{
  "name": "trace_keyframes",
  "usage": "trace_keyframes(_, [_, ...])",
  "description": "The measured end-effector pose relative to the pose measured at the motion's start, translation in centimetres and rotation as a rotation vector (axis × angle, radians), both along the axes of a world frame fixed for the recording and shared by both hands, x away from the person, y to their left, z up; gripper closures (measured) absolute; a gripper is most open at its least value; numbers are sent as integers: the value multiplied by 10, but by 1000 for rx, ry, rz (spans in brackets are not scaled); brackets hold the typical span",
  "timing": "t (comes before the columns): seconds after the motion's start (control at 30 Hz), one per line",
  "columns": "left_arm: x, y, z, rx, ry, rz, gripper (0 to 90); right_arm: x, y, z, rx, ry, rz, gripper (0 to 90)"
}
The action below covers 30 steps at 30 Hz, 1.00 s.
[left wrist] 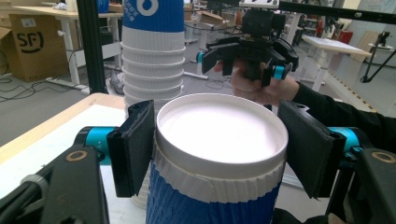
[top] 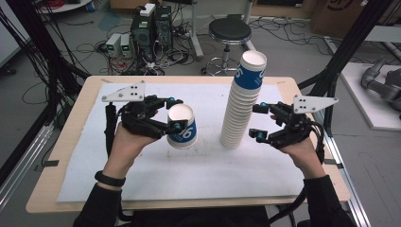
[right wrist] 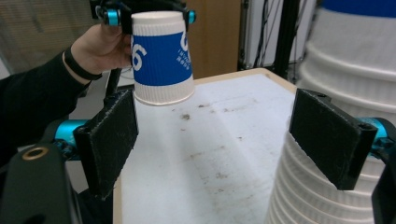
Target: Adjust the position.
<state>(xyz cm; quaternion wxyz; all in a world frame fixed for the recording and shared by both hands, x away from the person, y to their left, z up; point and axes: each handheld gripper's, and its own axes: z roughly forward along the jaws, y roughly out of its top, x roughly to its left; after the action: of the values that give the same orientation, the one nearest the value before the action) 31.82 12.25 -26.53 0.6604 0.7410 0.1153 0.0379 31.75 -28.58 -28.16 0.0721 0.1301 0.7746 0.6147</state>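
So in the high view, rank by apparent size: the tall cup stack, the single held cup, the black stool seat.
1. Tall stack of white-and-blue paper cups.
2. Round black stool seat, though it stands farther back, so unsure.
3. Single blue-and-white paper cup in the left claw.

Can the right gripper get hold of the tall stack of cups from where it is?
Probably yes. The right gripper is open right beside the stack of cups, nothing lies between them, and one jaw already sits against the stack's side.
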Motion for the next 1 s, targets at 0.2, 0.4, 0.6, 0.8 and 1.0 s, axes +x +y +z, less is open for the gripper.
trace_keyframes(0.2, [-4, -12, 0, 13, -1, -34, 300, 0, 14, -4, -19, 16, 46, 157])
trace_keyframes(0.4, [-8, -23, 1, 20, 7, -61, 300, -1, 31, -9, -40, 24, 87, 157])
trace_keyframes(0.6, [-11, -32, -1, 30, -2, -61, 300, -7, 49, -13, -64, 26, 129, 157])
trace_keyframes(0.8, [-12, -34, -2, 14, 6, -60, 300, -11, 69, -21, -87, 41, 170, 157])
trace_keyframes(1.0, [-14, -37, -2, 18, 5, -68, 300, -10, 82, -29, -81, 74, 172, 156])
